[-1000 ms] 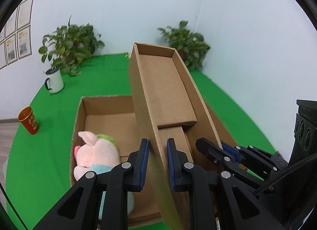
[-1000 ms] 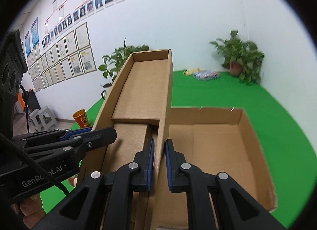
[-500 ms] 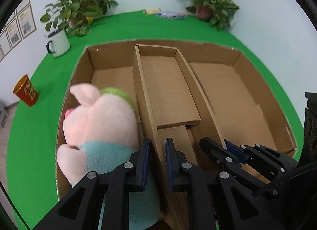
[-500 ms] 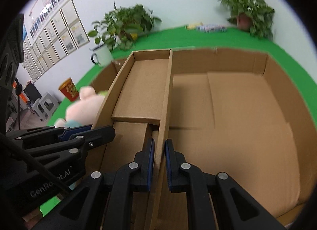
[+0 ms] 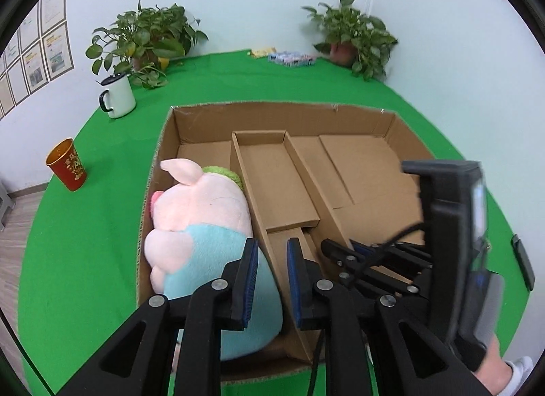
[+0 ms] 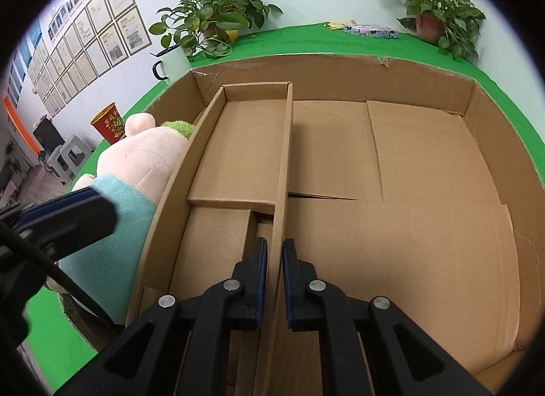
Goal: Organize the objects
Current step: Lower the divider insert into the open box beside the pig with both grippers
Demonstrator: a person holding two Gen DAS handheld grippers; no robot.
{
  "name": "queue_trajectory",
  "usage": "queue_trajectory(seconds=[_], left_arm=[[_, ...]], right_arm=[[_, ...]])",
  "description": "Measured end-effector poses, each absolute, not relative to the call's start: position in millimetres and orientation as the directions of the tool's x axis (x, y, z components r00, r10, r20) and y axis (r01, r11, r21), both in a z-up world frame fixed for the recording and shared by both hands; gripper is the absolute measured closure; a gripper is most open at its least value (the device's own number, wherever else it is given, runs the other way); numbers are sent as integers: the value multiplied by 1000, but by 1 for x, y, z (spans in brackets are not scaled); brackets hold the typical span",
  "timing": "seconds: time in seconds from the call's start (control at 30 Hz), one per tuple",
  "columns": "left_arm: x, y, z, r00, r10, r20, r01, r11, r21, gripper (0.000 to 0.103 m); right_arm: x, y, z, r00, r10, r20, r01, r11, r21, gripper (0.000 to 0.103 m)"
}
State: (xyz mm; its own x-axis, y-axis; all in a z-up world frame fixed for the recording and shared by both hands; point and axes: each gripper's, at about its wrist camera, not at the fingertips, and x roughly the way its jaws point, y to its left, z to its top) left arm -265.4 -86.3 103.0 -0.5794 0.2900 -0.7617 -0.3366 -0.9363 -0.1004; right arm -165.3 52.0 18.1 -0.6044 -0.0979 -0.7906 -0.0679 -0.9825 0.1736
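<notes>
The left gripper [image 5: 270, 276] straddles the left wall of a narrow brown cardboard tray [image 5: 272, 181], its blue-padded fingers apart and clear of the cardboard. The right gripper [image 6: 274, 275] is pinched onto the tray's right wall. The tray lies inside a large open brown cardboard box [image 5: 402, 133], beside a pink plush pig in a light-blue shirt [image 5: 201, 222] filling the box's left end. The box sits on a green mat [image 5: 88, 225] with a red-and-gold paper cup [image 5: 66, 169], a white enamel mug [image 5: 117, 95] and two potted plants [image 5: 146, 38].
</notes>
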Motion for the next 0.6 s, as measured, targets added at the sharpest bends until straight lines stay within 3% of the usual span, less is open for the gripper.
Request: queue_trajectory(seconds=[0.13,0.27,0.47,0.57,0.6], left_arm=[[-250,-96,110,-620,294,-727,-315,-942,-113,67],[-237,-108,113,-648,292,-703,-287,-949,-130,54],[-218,-120,120,-687,298,-663,-255,-953,-165,40],[-201,-117,130,-721,298,-625,-268,-952,-145,32],[-194,-116,134,-734,304,-607,-277,-950,-142,23]], right_arm=[[-164,52,17,-611,-106,-784,-80,-978,195,91],[-160,55,18,-624,-129,-771,-81,-970,228,88],[-145,62,35,-678,-135,-723,-64,-968,241,62],[-127,68,49,-712,-141,-688,-46,-968,247,39],[-120,69,53,-718,-140,-681,-39,-970,240,34]])
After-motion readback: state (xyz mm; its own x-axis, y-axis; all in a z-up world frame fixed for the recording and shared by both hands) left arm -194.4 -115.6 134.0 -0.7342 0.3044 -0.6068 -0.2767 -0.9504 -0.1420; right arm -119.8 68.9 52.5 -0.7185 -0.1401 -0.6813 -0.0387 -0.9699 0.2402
